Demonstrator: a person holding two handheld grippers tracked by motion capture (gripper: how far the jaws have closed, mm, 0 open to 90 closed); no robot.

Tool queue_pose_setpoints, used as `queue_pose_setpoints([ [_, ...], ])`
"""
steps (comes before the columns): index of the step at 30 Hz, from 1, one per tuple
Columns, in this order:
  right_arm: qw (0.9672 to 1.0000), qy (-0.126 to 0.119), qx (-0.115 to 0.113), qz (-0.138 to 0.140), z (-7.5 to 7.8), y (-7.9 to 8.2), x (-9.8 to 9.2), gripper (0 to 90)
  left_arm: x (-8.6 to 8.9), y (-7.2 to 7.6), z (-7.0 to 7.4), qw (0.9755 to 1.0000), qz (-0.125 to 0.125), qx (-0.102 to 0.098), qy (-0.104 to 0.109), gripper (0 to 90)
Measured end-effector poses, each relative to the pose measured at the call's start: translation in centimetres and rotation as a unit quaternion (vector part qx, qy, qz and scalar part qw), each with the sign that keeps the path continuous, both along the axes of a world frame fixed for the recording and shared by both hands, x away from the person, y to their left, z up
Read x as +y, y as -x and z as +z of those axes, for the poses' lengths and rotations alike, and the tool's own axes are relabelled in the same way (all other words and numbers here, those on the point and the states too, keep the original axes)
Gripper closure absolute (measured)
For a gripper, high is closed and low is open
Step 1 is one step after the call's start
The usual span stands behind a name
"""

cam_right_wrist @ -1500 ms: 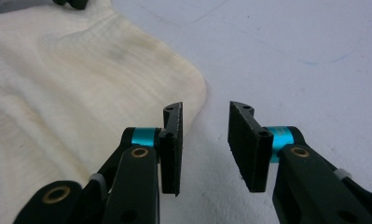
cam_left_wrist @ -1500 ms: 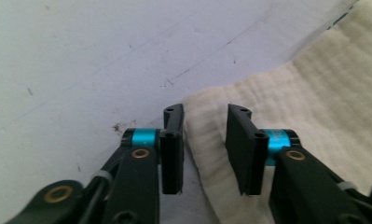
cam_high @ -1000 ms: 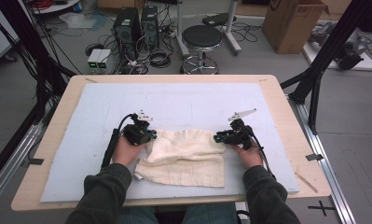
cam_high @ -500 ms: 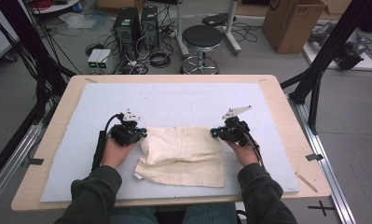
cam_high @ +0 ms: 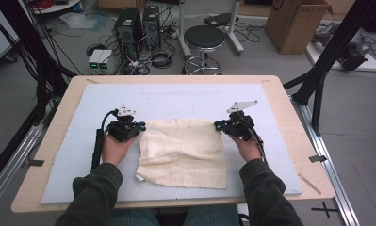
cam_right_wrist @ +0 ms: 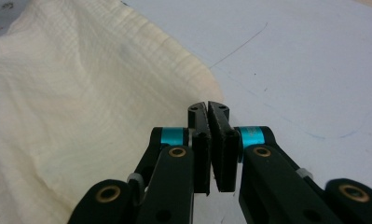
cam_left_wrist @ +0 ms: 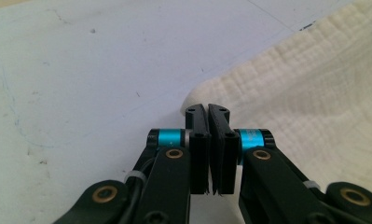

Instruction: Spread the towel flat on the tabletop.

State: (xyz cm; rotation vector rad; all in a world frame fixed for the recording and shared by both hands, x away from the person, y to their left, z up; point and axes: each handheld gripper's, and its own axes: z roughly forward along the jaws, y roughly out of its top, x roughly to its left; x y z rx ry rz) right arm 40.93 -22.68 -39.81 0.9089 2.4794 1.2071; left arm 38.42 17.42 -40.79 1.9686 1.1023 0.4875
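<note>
A cream waffle-weave cloth (cam_high: 183, 150) lies on the pale mat, its far edge pulled straight between the two grippers. My left gripper (cam_high: 141, 126) pinches the far left corner, and my right gripper (cam_high: 217, 125) pinches the far right corner. In the left gripper view the jaws of the left gripper (cam_left_wrist: 207, 108) are pressed together at the corner of the cloth (cam_left_wrist: 314, 93), which spreads off to the right. In the right gripper view the right gripper (cam_right_wrist: 207, 106) is likewise shut at the cloth (cam_right_wrist: 81, 93), which fills the left side. The near edge of the cloth rests on the mat.
A pale blue-white mat (cam_high: 176, 99) covers most of the wooden table (cam_high: 49, 141). A black cable (cam_high: 97, 148) trails beside the left hand. Beyond the table stand a stool (cam_high: 203, 40), computer towers (cam_high: 138, 23) and a cardboard box (cam_high: 294, 21).
Both hands have moved apart and a little farther from the person. The cloth, bunched between them before, is now drawn out wider and flatter.
</note>
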Motion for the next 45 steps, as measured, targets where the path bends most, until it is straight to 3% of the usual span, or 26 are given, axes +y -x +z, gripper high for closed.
queue_pose_setpoints([
  [8,1.0000,0.008,-0.002,-0.005,0.5,-1.1,0.2,87.8,0.3,-1.4,-0.1,0.9995,0.020,-0.002,0.024,86.5],
  [11,0.9998,0.012,-0.004,-0.015,1.1,-1.9,0.4,87.9,0.0,-2.5,0.4,0.9995,0.025,-0.002,0.019,86.6],
  [13,0.9993,0.026,-0.010,-0.024,1.5,-2.8,0.6,87.9,-0.2,-3.6,0.9,0.9990,0.036,-0.013,0.025,86.6],
  [14,0.9989,0.028,-0.021,-0.032,1.8,-3.4,0.6,87.9,-0.3,-4.3,1.3,0.9989,0.041,-0.015,0.019,86.5],
  [15,0.9986,0.024,-0.014,-0.044,2.1,-4.2,0.6,86.9,-0.5,-4.9,1.7,0.9984,0.049,-0.028,0.006,85.5],
  [16,0.9974,0.022,-0.018,-0.066,2.5,-4.9,0.6,81.4,-0.7,-5.5,2.1,0.9968,0.065,-0.046,-0.012,81.1],
  [17,0.9962,0.018,-0.019,-0.083,2.8,-5.6,0.5,80.0,-0.7,-5.9,2.3,0.9953,0.077,-0.056,-0.017,69.9],
  [19,0.9948,0.005,-0.012,-0.101,3.2,-6.6,0.3,72.8,-0.2,-6.3,2.6,0.9955,0.079,-0.053,0.004,64.9],
  [21,0.9950,-0.003,-0.010,-0.099,3.2,-6.7,0.0,71.3,0.1,-6.1,2.5,0.9966,0.068,-0.046,-0.003,61.6],
  [23,0.9961,-0.001,0.002,-0.088,2.9,-6.4,-0.2,68.5,0.5,-5.6,2.0,0.9973,0.061,-0.041,0.001,60.0],
  [25,0.9968,-0.001,0.000,-0.080,2.3,-5.7,-0.5,66.6,0.8,-5.2,1.6,0.9985,0.049,-0.021,0.007,58.2],
  [30,0.9980,-0.006,0.004,-0.062,1.0,-3.3,-1.3,62.5,0.8,-2.7,0.4,0.9995,0.018,-0.021,0.016,52.9],
  [33,0.9988,0.002,0.027,-0.041,0.9,-2.2,-1.5,58.9,0.7,-1.0,-0.2,0.9998,-0.005,-0.015,0.011,51.1],
  [35,0.9995,-0.005,0.003,-0.032,0.8,-0.9,-1.5,59.0,0.7,0.2,-0.4,0.9996,-0.022,-0.014,0.009,49.6],
  [37,0.9998,-0.003,0.010,-0.019,0.6,0.0,-1.5,57.7,0.7,1.3,-0.5,0.9992,-0.032,-0.018,0.013,48.6],
  [45,0.9998,-0.009,-0.006,0.019,0.0,3.7,-1.5,55.6,1.5,5.9,-0.7,0.9958,-0.084,-0.032,0.019,47.1],
])
